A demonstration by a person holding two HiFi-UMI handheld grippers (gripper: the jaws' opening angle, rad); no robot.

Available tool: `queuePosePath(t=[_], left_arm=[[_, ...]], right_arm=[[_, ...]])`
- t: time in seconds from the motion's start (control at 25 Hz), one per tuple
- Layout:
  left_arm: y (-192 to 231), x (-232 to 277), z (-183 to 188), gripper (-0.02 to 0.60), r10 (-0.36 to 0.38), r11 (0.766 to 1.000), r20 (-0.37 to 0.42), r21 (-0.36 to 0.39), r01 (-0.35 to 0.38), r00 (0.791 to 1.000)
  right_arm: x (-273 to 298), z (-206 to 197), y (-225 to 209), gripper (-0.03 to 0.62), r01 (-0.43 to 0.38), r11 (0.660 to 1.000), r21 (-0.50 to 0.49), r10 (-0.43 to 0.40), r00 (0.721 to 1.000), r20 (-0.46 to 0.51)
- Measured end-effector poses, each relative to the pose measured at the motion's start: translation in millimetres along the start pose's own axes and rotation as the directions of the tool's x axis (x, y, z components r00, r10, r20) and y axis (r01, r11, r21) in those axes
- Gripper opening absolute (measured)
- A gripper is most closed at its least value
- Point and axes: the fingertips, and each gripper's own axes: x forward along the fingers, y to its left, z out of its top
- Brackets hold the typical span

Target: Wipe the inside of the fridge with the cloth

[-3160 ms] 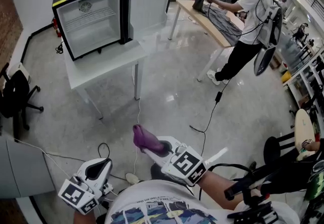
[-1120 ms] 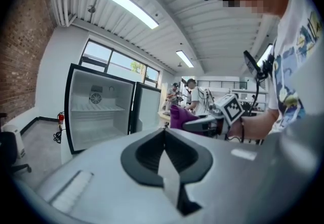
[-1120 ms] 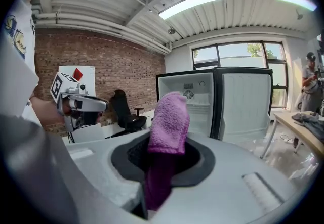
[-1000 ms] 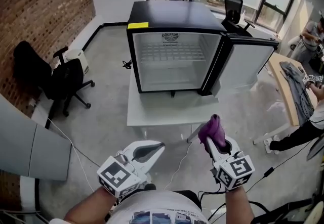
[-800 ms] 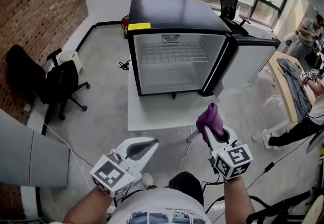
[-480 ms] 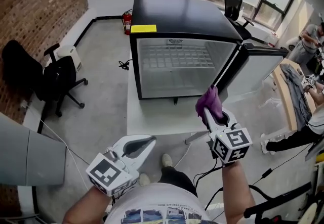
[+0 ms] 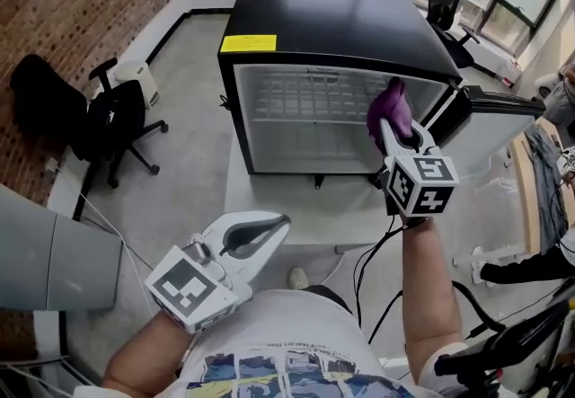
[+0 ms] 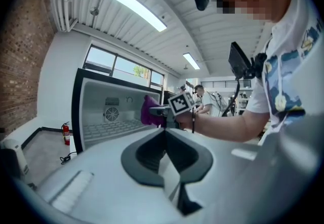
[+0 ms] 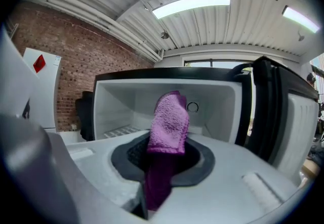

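A black mini fridge (image 7: 314,122) stands open on a white table (image 7: 287,207), its white inside bare but for a wire shelf (image 7: 305,104). Its door (image 7: 503,131) is swung out to the right. My right gripper (image 7: 393,122) is shut on a purple cloth (image 7: 389,106), held up at the right side of the fridge opening. In the right gripper view the cloth (image 9: 169,122) stands up between the jaws, in front of the fridge's inside (image 9: 126,106). My left gripper (image 7: 280,224) hangs low before the table, shut and holding nothing. The left gripper view shows the fridge (image 8: 109,114) and the cloth (image 8: 150,110).
A black office chair (image 7: 108,122) stands left of the table by a brick wall (image 7: 81,1). A grey cabinet (image 7: 45,252) is at the near left. Cables (image 7: 373,270) hang under my right arm. A fire extinguisher (image 8: 66,132) sits on the floor.
I have come closer to the fridge. My right gripper has carried the cloth up and forward, from in front of the table to the fridge opening. The left gripper stays low.
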Motion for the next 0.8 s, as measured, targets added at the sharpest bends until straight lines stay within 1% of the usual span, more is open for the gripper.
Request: queuePosePath(t=[0.2,0.28,0.36,0.52,0.64,0.8], left_arm=[[-2.9,28.4,10.5,0.005,-0.029,0.999,-0.002,-0.017,0.029,1.000],[-2.7,38.0,12.2,0.005,-0.034,0.999,-0.001,-0.012,0.034,0.999],[-2.6,47.1,8.4,0.005,-0.042,0.999,-0.001,-0.006,0.042,0.999],[-3.7,60.2,0.2,0.005,-0.059,0.998,-0.003,0.024,0.059,0.998],[-4.1,64.9,-5.6,0.005,-0.053,0.998,0.011,0.042,0.052,0.999],[-0.9,59.2,-18.0,0.005,-0.037,0.997,0.024,0.063,0.035,0.999]], right_arm=[[47.9,-3.4,-26.8,0.075,0.026,1.000,0.005,-0.026,1.000,-0.018],[61.5,-1.0,-32.9,0.075,0.029,1.000,-0.010,-0.029,0.999,-0.016],[73.4,-2.7,-37.9,0.075,0.038,0.999,-0.018,-0.039,0.999,-0.018],[93.6,-3.7,-51.5,0.075,0.087,0.996,-0.003,-0.087,0.996,-0.005],[107.0,3.5,-57.2,0.075,0.096,0.995,-0.008,-0.096,0.995,0.013],[118.4,6.9,-66.2,0.075,0.129,0.991,0.032,-0.130,0.991,0.038]])
